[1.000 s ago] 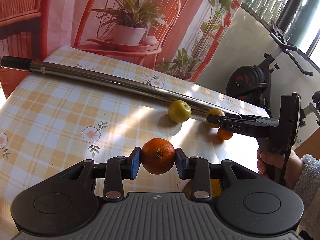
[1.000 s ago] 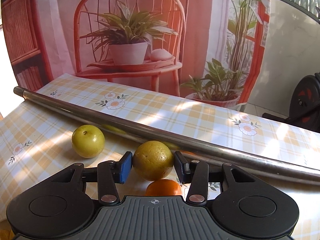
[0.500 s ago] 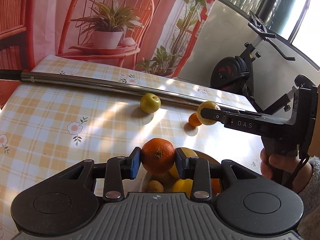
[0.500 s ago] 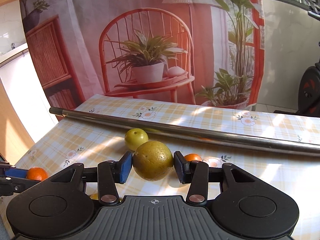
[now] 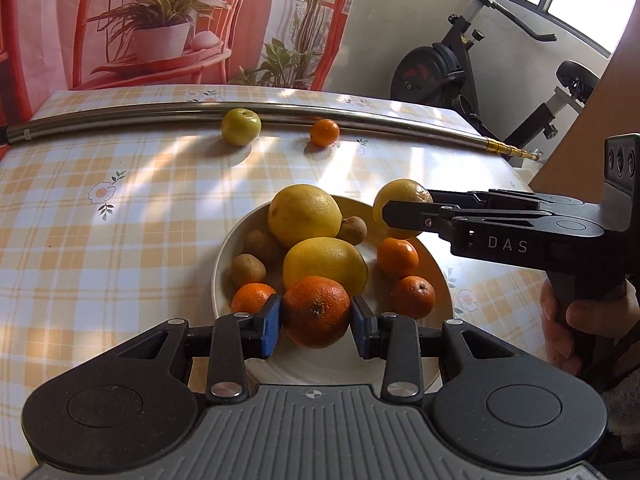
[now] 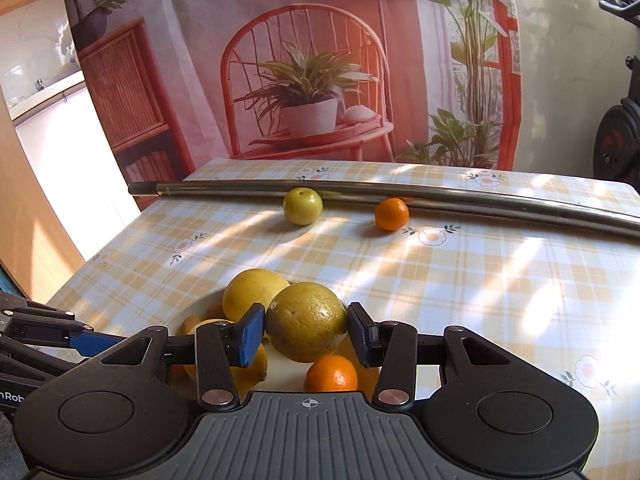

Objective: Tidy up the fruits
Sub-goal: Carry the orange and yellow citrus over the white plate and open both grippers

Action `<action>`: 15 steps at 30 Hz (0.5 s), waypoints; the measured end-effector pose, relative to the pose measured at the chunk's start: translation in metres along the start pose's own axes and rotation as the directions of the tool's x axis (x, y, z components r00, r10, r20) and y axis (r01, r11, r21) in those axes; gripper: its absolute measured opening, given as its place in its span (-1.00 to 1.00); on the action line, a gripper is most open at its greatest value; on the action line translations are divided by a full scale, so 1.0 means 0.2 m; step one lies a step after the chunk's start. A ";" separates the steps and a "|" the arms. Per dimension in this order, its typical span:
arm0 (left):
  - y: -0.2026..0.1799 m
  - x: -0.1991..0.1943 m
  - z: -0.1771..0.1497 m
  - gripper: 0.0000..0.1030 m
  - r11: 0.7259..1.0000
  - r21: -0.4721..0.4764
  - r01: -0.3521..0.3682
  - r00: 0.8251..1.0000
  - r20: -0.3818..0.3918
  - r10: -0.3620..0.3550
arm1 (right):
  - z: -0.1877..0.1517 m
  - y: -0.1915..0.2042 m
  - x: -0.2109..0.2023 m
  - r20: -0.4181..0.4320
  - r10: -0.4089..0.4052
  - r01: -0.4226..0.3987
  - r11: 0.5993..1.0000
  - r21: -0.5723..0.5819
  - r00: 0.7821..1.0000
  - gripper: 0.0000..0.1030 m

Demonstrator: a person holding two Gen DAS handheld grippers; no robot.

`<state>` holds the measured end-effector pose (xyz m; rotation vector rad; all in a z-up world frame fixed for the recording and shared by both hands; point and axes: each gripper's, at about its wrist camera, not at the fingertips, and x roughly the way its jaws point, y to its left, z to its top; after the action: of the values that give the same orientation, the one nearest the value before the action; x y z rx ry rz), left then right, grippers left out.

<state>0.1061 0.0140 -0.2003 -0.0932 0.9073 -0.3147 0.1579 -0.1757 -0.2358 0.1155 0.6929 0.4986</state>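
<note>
My left gripper [image 5: 317, 322] is shut on an orange [image 5: 316, 310] and hovers over the near side of a white plate [image 5: 222, 256]. On the plate lie two large yellow citrus, small brown fruits and small oranges. My right gripper [image 6: 306, 330] is shut on a yellow-green citrus [image 6: 306, 320] above the plate's right part; in the left wrist view that citrus [image 5: 402, 196] shows beside the plate. A green apple [image 5: 241, 126] and a small tangerine [image 5: 324, 133] rest on the table near the far pipe.
A long metal pipe [image 5: 128, 114] lies across the far side of the checked tablecloth [image 5: 100, 240]. An exercise bike [image 5: 452, 68] stands behind the table at the right. A hand [image 5: 568, 320] holds the right gripper's handle.
Both grippers have pulled back from the pipe with their fruit and now hang over the plate, which has come fully into view.
</note>
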 end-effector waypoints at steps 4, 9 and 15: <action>-0.01 0.03 -0.02 -0.25 1.000 0.025 -0.002 1.000 -0.016 0.002 | -0.03 -0.01 -0.01 0.001 0.007 -0.007 1.000 0.024 1.000 -0.19; -0.02 0.07 -0.06 -0.25 0.998 0.059 -0.023 0.999 -0.048 0.025 | -0.03 -0.01 0.03 -0.006 0.014 -0.014 1.000 0.026 1.000 -0.19; -0.01 0.09 -0.07 -0.25 0.996 0.073 -0.044 0.997 -0.054 0.048 | -0.02 0.02 0.07 -0.018 0.035 -0.035 0.999 0.014 0.999 -0.19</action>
<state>0.1056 0.0073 -0.2221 0.0026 0.9509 -0.3078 0.1618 -0.1657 -0.2461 0.1357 0.7135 0.5291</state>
